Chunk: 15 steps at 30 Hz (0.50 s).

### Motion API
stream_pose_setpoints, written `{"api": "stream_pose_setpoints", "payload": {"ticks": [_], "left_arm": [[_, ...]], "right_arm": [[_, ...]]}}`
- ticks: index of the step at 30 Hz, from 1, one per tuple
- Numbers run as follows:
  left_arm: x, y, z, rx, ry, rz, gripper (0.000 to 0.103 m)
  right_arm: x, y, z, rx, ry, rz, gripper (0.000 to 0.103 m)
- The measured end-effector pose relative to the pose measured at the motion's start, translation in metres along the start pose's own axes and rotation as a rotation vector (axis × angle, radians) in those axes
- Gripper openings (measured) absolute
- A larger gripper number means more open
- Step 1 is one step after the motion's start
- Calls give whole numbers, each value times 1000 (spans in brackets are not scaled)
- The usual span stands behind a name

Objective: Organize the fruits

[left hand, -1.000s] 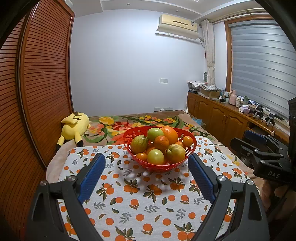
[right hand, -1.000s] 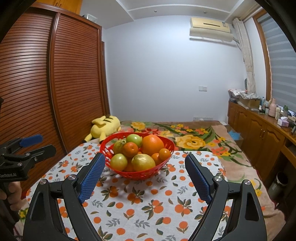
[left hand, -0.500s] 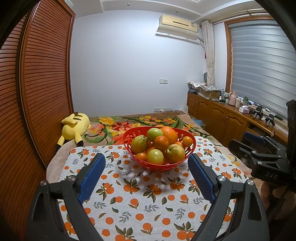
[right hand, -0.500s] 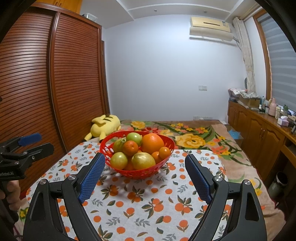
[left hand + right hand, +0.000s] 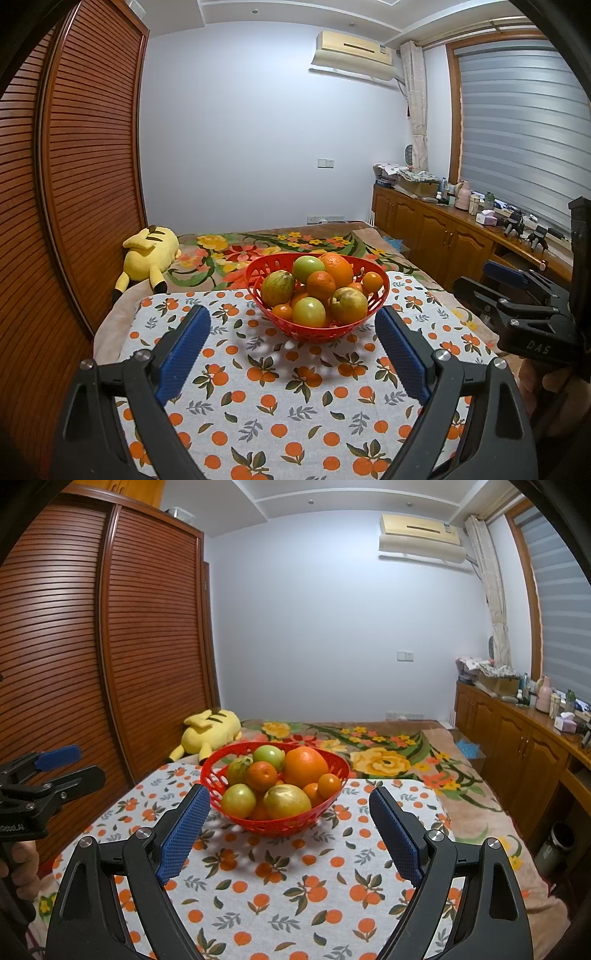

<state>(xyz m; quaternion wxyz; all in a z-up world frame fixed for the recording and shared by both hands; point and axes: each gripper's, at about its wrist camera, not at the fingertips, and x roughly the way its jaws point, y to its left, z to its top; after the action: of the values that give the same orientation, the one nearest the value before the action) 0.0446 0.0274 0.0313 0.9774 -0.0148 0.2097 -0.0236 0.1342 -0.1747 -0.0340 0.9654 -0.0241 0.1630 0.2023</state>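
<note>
basket (image 5: 317, 334): red, piled with fruit, far end of the tablecloth (image 5: 280, 398)
left gripper (image 5: 293, 314): released, empty
right gripper (image 5: 290, 794): released too, empty

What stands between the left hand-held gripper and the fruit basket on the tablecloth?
Nothing visible. The left hand-held gripper is open and empty, and only bare tablecloth lies between it and the basket. The right hand-held gripper is off to one side.
</note>
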Motion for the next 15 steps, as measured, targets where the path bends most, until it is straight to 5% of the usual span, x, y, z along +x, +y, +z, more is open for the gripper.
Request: {"api": "stream_pose_setpoints", "payload": {"ticks": [15], "left_arm": [[-4,-1,1,1,-3,-2,92]], "right_arm": [[0,0,0,2,-1,1,90]]}}
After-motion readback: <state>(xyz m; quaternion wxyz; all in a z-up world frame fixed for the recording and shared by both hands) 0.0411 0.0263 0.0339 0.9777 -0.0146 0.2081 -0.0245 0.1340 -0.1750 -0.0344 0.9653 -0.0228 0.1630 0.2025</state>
